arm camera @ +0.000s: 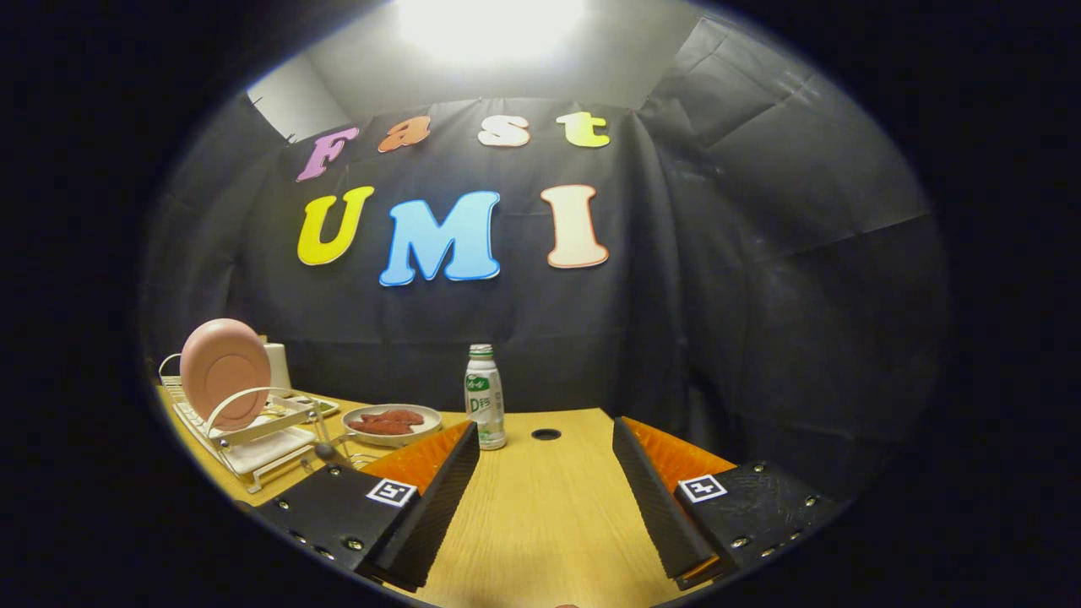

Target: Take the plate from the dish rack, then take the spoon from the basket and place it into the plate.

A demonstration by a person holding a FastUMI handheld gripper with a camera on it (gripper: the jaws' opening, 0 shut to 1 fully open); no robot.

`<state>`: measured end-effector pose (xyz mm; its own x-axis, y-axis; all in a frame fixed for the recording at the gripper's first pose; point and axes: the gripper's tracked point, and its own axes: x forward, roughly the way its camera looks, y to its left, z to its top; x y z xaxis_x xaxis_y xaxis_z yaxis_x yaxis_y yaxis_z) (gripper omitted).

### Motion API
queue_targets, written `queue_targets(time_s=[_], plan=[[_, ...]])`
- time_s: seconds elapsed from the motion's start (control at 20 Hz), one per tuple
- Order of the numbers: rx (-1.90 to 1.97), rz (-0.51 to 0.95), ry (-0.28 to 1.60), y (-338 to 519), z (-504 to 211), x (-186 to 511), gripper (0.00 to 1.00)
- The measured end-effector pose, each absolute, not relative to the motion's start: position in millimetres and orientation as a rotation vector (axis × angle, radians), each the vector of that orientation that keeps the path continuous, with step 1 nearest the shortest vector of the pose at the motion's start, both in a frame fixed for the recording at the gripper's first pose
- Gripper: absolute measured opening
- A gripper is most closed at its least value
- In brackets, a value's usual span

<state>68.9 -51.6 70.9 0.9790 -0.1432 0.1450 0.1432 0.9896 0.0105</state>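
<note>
Hand-held gripper (pixel 546 498) level over table (pixel 549 540), fingers spread

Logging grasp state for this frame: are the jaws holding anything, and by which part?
Nothing is held. The gripper jaws stand open over bare wooden table; the round pink plate stands in the white dish rack.

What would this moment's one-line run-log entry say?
gripper: open, empty, over wooden table | pink round plate: upright in white wire dish rack, beyond left finger | stage: plate not yet taken
</note>
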Motion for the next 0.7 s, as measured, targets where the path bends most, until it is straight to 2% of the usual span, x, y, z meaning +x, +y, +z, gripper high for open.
queue_targets(time_s=[0.35, 0.7], plan=[[-0.032, -0.272, -0.133, -72, 120, -10, 0.97], [-0.018, -0.24, -0.084, 5, 156, -64, 0.97]])
